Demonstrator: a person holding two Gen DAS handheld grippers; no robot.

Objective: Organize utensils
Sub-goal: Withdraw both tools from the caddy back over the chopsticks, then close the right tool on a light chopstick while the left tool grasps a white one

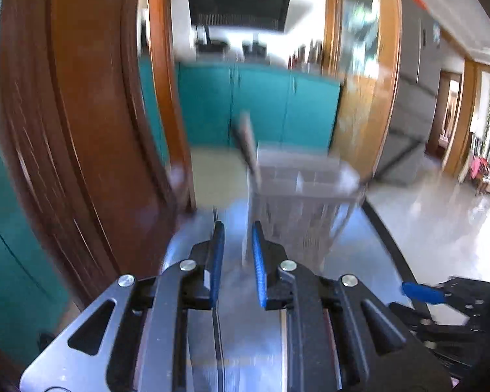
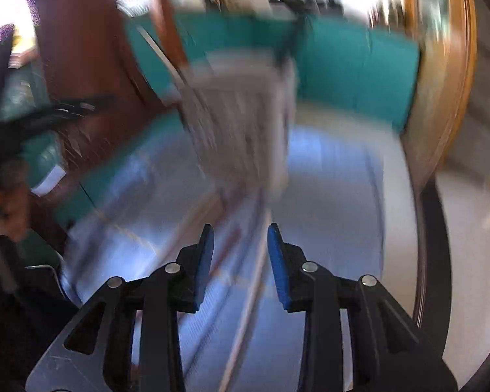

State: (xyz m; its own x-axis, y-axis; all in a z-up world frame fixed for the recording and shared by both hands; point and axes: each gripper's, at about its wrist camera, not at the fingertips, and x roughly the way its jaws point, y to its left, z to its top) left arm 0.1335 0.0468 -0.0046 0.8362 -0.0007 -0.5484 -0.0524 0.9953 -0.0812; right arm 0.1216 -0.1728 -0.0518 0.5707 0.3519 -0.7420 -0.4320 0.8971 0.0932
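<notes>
Both sets of jaws stand apart and hold nothing that I can make out: the left gripper shows a narrow gap between its blue pads, the right gripper a wider one. A thin pale streak crosses the left gap, but blur keeps me from saying whether it is a utensil or a reflection.

Task items: a pale grey slotted plastic utensil caddy stands upright on the glossy blue-grey worktop, just beyond the left gripper and a little right of it. One dark-handled utensil leans out of its far-left compartment. In the right wrist view the same caddy sits at centre, far side of the worktop. Long thin pale lines, one with a reddish stretch, lie on the surface ahead of the right gripper; probably loose utensils, too smeared to name.

Handling, my judgement: caddy is light, rigid, apt to slide or tip on that slick top if bumped. Utensils are stiff, thin and slippery, lying flat; I would pinch one mid-handle, across its narrow width. Metal ends could skid under the pads.
</notes>
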